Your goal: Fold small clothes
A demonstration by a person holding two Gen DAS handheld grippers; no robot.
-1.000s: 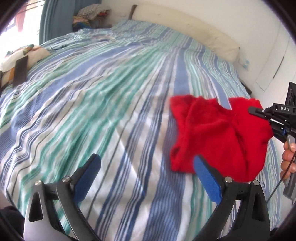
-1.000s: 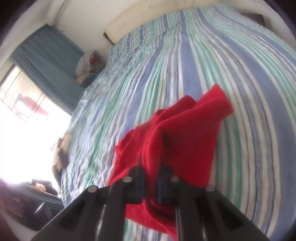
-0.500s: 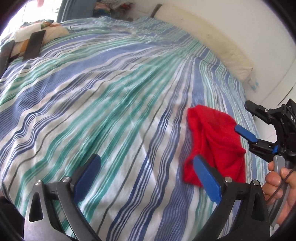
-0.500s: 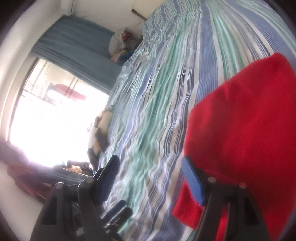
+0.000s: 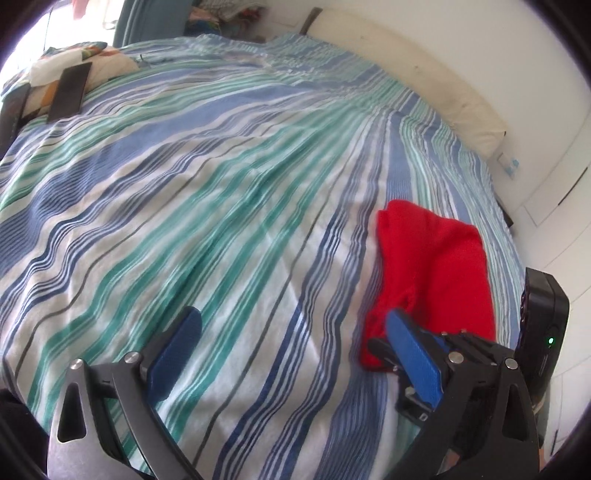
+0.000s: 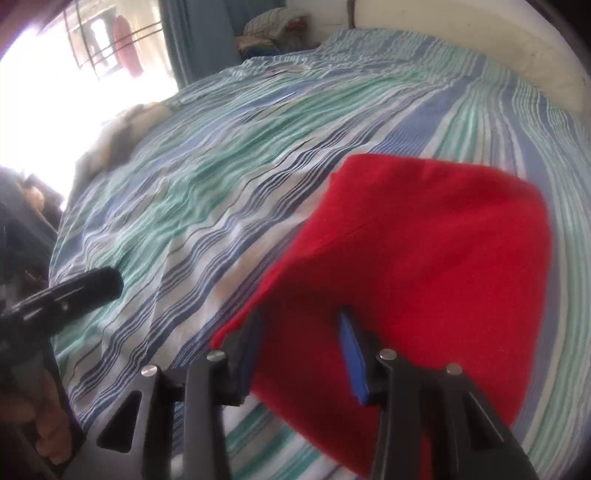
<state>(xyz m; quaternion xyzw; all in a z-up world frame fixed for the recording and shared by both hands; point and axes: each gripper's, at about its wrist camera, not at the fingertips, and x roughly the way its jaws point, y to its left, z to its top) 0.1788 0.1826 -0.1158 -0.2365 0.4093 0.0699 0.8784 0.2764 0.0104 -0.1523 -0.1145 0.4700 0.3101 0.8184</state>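
Left gripper (image 5: 295, 350): jaws spread wide, nothing btwn them, hovering over the striped bedsheet (image 5: 221, 192). Blue pads on black arms; the right-side pad (image 5: 413, 354) sits in front of the near corner of the red cloth (image 5: 432, 266), can't tell if touching.

Right gripper (image 6: 299, 343): jaws apart, gap moderate, blue pads edge-on. It hangs at the near edge of the red cloth (image 6: 424, 266); the fabric shows btwn the fingers but no pinch is visible. Frame is blurred. In the left wrist view the right gripper (image 5: 391, 350) shows as dark fingers at the cloth's near corner, just behind the left one's pad; a black device w/ a green light (image 5: 543, 325) sits at far right.

Red cloth: small garment lying on the sheet, right of bed centre in the left view, folded into a rough oblong w/ a rumpled near corner. Fills the right half of the right wrist view.

Further out: sheet striped blue, green & white, lightly wrinkled. Cream headboard pad (image 5: 424, 85) along the far edge by a white wall. Patterned pillow w/ dark straps (image 5: 70, 88) at far left. Blue curtain (image 6: 199, 40) & bright window (image 6: 92, 48) beyond; a pile of clothes (image 6: 273, 29) by the curtain, not in any visible container. Left gripper (image 6: 66, 299) & a hand (image 6: 44, 424) at the left edge of the right view.
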